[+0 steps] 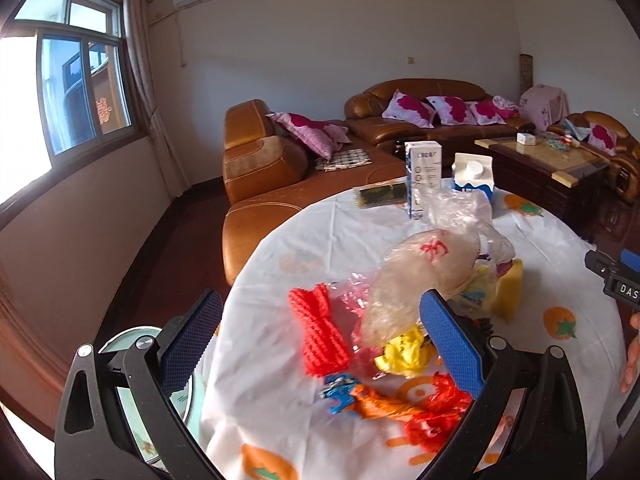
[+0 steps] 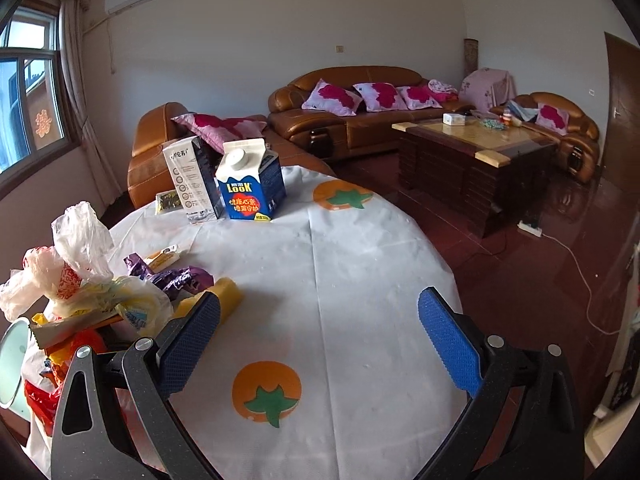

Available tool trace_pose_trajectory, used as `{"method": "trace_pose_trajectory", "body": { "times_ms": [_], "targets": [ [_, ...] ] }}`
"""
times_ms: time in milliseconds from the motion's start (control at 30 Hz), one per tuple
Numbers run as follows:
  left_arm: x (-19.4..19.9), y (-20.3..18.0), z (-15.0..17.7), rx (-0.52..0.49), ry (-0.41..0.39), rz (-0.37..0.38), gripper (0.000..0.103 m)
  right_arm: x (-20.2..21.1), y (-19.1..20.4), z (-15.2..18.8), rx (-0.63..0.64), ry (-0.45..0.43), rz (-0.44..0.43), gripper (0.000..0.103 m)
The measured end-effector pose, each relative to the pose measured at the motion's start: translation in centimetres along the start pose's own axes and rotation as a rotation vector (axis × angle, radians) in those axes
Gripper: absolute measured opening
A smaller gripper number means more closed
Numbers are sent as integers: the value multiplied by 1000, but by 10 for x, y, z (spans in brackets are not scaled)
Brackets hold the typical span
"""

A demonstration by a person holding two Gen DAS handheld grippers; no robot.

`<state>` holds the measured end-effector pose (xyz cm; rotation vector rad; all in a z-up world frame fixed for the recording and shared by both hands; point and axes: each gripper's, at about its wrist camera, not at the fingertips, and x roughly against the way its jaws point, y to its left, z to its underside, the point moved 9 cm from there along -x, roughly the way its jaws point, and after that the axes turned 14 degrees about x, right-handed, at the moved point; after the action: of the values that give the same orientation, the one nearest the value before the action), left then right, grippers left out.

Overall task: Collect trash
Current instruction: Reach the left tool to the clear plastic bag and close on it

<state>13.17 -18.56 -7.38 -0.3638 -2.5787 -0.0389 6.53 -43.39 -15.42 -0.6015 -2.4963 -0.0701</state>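
Left gripper (image 1: 320,338) sits lowest in its own view, jaws spread wide, nothing between the pads, hovering over the trash pile on the table (image 1: 280,240). Left to right in that view: red net bundle (image 1: 318,330) flat on the cloth, blue wrapper (image 1: 338,392) near the bottom, yellow crumpled wrapper (image 1: 404,354) beside it, orange-red plastic bag (image 1: 424,412), clear plastic bag (image 1: 420,276) heaped above, yellow sponge-like block (image 1: 508,292) at the pile's right edge. Farther back stand a tall white carton (image 1: 423,178) and a blue milk carton (image 1: 472,178), upright, just beside each other, with a dark flat packet (image 1: 378,196) to their left. Right gripper (image 2: 320,342) is also released, jaws wide apart, over bare tablecloth; the pile lies off to its left, including a purple wrapper (image 2: 172,276). No bin or collection bag that I can identify in either view. Judgement: task looks barely started or mid-gather; loose pieces are clustered on one side of the table, but nothing is held and both cartons plus the packet remain apart from the heap. Most of the work looks left.
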Motion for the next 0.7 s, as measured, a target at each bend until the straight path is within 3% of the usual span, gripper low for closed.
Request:
{"method": "trace_pose_trajectory", "body": {
  "times_ms": [100,167,233,433,700],
  "targets": [
    [-14,-11,8,-18,32,31,86,-7,5,5,11,10,-10,97],
    [-23,-18,14,-30,73,61,44,-10,8,9,12,18,-13,97],
    [-29,-26,20,-37,118,113,14,-12,7,13,9,25,-13,97],
    [-17,-23,4,-39,80,139,10,-16,5,14,-2,36,-22,97],
    [15,41,-26,28,3,70,10,-20,41,12,55,42,-101,97]
  ]
}}
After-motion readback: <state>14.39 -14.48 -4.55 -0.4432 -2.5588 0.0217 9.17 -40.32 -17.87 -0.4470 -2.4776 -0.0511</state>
